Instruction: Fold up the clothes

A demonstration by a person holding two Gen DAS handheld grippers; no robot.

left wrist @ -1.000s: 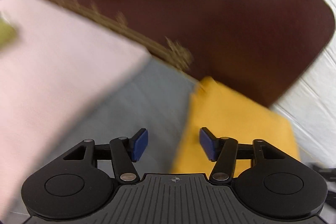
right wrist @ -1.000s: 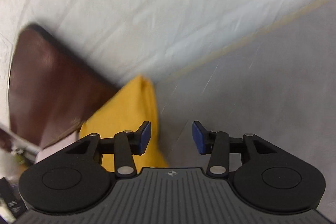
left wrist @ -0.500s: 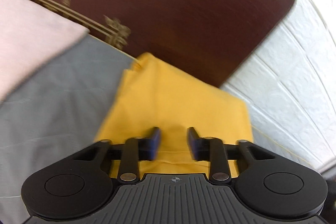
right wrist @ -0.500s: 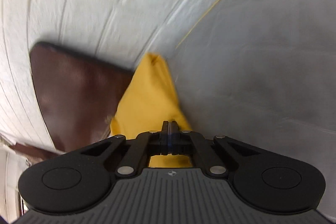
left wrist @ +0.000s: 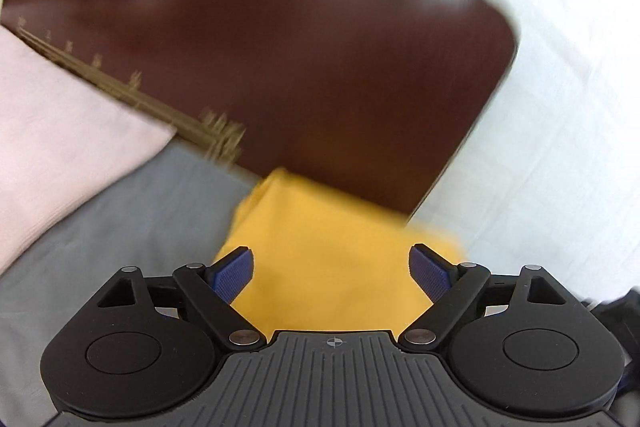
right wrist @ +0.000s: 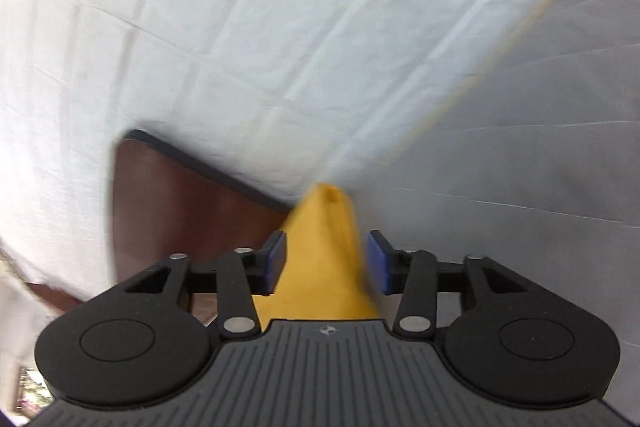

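Note:
A folded yellow garment (left wrist: pixel 332 259) lies on the grey bed sheet (left wrist: pixel 132 219) against the dark brown headboard (left wrist: pixel 280 47). My left gripper (left wrist: pixel 332 271) is wide open just above the garment's near part, holding nothing. In the right wrist view the same yellow garment (right wrist: pixel 324 259) runs between the blue pads of my right gripper (right wrist: pixel 326 259), which is open, its jaws apart on either side of the cloth without pinching it.
A pale pink pillow (left wrist: pixel 56 147) lies left of the garment. A white brick-pattern wall (right wrist: pixel 240 27) stands behind the bed and beside the headboard (right wrist: pixel 176 195). The grey sheet (right wrist: pixel 520 187) spreads to the right.
Both grippers have opened: the left went from nearly closed over the garment to wide open, the right from fully shut to open. Both views shifted slightly back from the garment.

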